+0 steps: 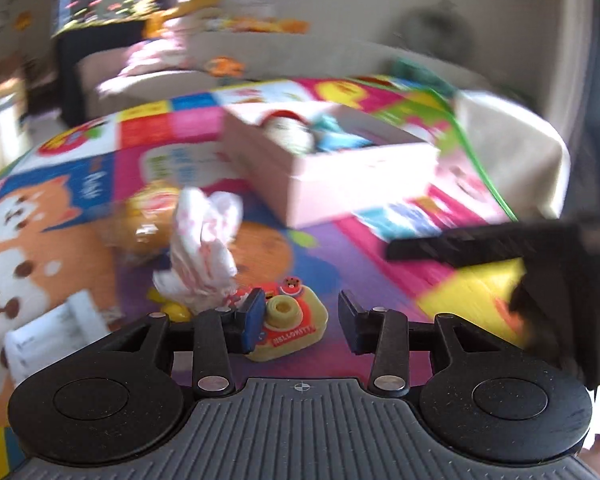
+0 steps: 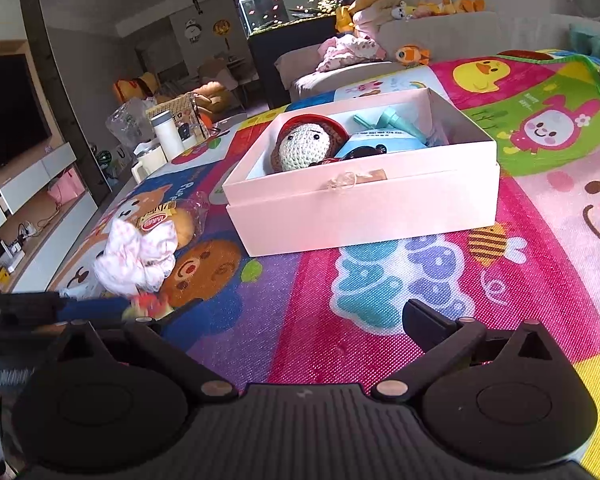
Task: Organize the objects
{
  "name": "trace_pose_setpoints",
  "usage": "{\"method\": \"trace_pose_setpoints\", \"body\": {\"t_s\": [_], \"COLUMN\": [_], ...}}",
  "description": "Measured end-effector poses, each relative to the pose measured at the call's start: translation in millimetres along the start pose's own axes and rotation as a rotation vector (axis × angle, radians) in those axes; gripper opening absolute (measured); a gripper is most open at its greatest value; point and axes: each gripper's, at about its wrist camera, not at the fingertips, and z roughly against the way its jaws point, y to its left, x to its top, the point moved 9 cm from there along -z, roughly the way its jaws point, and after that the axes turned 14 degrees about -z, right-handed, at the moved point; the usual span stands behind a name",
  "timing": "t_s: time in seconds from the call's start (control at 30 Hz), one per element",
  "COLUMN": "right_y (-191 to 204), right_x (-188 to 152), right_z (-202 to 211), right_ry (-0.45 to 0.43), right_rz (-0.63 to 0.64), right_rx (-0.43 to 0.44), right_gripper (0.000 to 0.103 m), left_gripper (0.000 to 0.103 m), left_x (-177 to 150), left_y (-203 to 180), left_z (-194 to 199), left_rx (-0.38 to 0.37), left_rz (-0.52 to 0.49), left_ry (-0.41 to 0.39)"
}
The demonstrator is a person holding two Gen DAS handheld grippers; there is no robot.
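The left gripper [image 1: 300, 318] hovers low over the play mat [image 2: 380, 300], its 2 fingers parted and pressing on nothing. A small yellow and red toy camera [image 1: 288, 326] lies on the mat between them, close against the left finger [image 1: 252, 320]; whether that finger touches it is hard to tell in the blurred left wrist view. Just beyond the camera stands a crumpled white and pink cloth [image 1: 204, 244], and behind the cloth a wrapped bun [image 2: 180, 222] lies on the mat.

The right gripper [image 2: 288, 316] is spread wide over bare mat, with nothing between its fingers. In its view the left gripper's dark body enters from the left edge, near the cloth.

Farther out, toward the mat's far edge, sits a pink open box [image 2: 364, 196]. Inside it lie a crocheted doll [image 2: 304, 146] with a red hat on the left and a light blue item [image 2: 384, 138] on the right, touching the doll. Beyond the mat's far edge is a sofa [image 2: 440, 28] with soft toys on it, and a fish tank [image 2: 296, 4] stands behind.
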Motion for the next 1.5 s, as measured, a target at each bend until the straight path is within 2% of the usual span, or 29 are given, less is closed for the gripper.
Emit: {"method": "trace_pose_setpoints", "body": {"t_s": [0.1,0.17,0.27,0.4,0.5,0.57,0.6,0.67,0.73,0.8,0.87,0.93,0.97,1.03,1.17,1.27,1.37,1.4,1.5], "right_y": [-3,-5,-9,-14,-16,-17,-17,-17,-16,-15,-15,-15,-15,-15,-14,-14,-15,-16,-16], "right_x": [1,1,4,6,7,8,8,8,8,7,7,7,7,5,4,4,5,5,5], "right_z": [0,0,3,6,4,5,5,5,4,3,4,3,3,3,0,0,0,0,0], "right_ry": [0.0,0.001,-0.021,-0.033,-0.033,-0.038,-0.04,-0.04,-0.038,-0.036,-0.039,-0.037,-0.034,-0.03,-0.019,-0.019,-0.017,-0.015,-0.013], "right_rz": [-0.024,-0.043,-0.075,-0.113,-0.13,-0.137,-0.139,-0.143,-0.142,-0.14,-0.139,-0.139,-0.14,-0.137,-0.127,-0.124,-0.126,-0.128,-0.13], "right_rx": [0.004,0.005,0.006,0.011,0.009,0.009,0.008,0.008,0.007,0.006,0.007,0.007,0.006,0.003,-0.003,-0.008,-0.007,-0.008,-0.003], "right_gripper": [0.103,0.103,0.103,0.103,0.103,0.103,0.103,0.103,0.103,0.103,0.103,0.103,0.103,0.103,0.103,0.103,0.103,0.103,0.103], "left_gripper": [0.047,0.051,0.051,0.051,0.051,0.051,0.051,0.051,0.051,0.048,0.047,0.047,0.047,0.047,0.047,0.047,0.047,0.049,0.049], "left_x": [0,2,6,2,2,6,8,7,-1,-15,-31,-49,-56,-63,-54,-48,-56,-59,-58], "left_y": [-23,-34,-48,-66,-65,-50,-39,-9,28,68,109,138,145,146,146,158,168,166,150], "left_z": [-1,-4,-3,-1,4,12,17,30,42,53,66,71,73,75,65,51,31,26,28], "left_rx": [0.034,0.039,0.025,-0.017,-0.049,-0.05,-0.025,0.07,0.175,0.265,0.293,0.248,0.217,0.185,0.165,0.077,-0.033,-0.075,-0.128], "left_rz": [-0.139,-0.192,-0.232,-0.307,-0.281,-0.223,-0.207,-0.215,-0.211,-0.145,-0.007,0.157,0.202,0.175,0.014,0.026,0.089,0.099,0.07], "left_ry": [0.028,0.043,0.034,0.061,0.048,0.03,0.02,0.02,0.054,0.09,0.095,0.088,0.086,0.078,0.078,0.079,0.126,0.137,0.134]}}
